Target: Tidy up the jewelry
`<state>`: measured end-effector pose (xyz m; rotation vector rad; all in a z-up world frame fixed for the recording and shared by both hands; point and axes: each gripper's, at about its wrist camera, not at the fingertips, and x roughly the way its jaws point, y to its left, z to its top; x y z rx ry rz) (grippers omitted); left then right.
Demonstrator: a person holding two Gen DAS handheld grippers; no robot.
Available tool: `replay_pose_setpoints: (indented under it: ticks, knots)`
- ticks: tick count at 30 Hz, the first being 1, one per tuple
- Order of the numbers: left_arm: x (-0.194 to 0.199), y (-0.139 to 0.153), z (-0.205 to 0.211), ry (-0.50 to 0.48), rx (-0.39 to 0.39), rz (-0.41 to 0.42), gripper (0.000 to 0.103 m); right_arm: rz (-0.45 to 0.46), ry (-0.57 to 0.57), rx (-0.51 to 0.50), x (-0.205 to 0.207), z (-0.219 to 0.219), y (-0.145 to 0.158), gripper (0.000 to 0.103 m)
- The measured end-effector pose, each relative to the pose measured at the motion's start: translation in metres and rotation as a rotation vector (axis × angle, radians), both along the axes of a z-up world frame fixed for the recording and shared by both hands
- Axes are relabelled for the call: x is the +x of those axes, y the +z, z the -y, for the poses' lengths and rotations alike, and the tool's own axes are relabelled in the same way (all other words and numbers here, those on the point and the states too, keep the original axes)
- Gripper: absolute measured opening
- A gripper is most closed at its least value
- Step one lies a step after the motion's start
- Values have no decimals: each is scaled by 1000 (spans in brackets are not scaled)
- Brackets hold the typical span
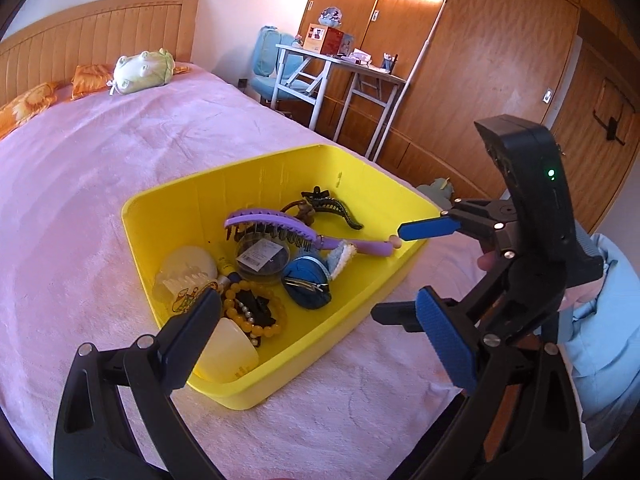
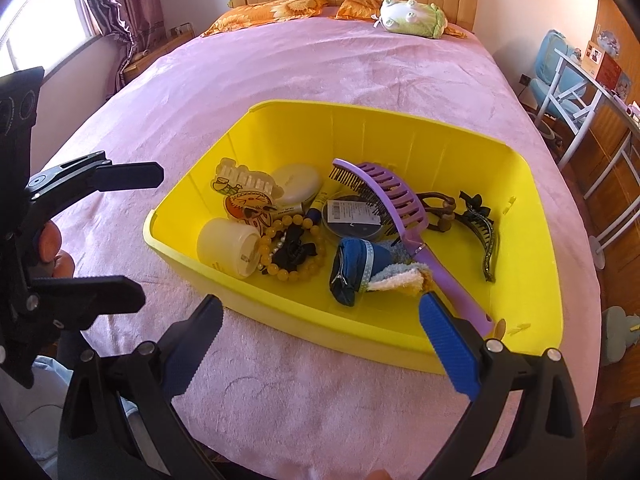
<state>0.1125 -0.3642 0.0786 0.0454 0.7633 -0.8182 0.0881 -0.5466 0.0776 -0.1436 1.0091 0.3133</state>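
Observation:
A yellow bin [image 1: 260, 184] [image 2: 400, 136] sits on the pink bed. Inside it, an amber bead bracelet [image 1: 234, 312] [image 2: 296, 276] rings a black bow beside a cream jar [image 1: 228, 344] [image 2: 228, 246]. A purple hairbrush [image 1: 264, 220] [image 2: 396, 192], a black claw clip [image 1: 340, 208] [image 2: 488, 240], a blue pouch [image 1: 308, 280] [image 2: 356, 264] and a labelled round tin [image 1: 264, 260] [image 2: 352, 220] also lie inside. My left gripper [image 1: 320, 308] [image 2: 136, 236] stands open at the bin's near-left corner. My right gripper [image 1: 404, 272] [image 2: 320, 308] is open at the near wall, one pad by the brush handle. Neither holds anything.
The pink blanket [image 2: 320, 80] spreads wide around the bin. A green plush toy [image 2: 412, 16] and orange pillows [image 2: 272, 10] lie at the wooden headboard. A white desk [image 1: 340, 76] and blue chair [image 1: 272, 64] stand beyond the bed, by wooden wardrobes. A light-blue sleeve [image 1: 600, 320] is at my right.

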Motion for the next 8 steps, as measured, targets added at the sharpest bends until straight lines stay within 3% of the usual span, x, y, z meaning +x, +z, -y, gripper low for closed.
replay_pose_setpoints:
  ticks: [8]
  knots:
    - [-9,2,0,-17,25,33,95,14,-4,6,-3,-5,1,99]
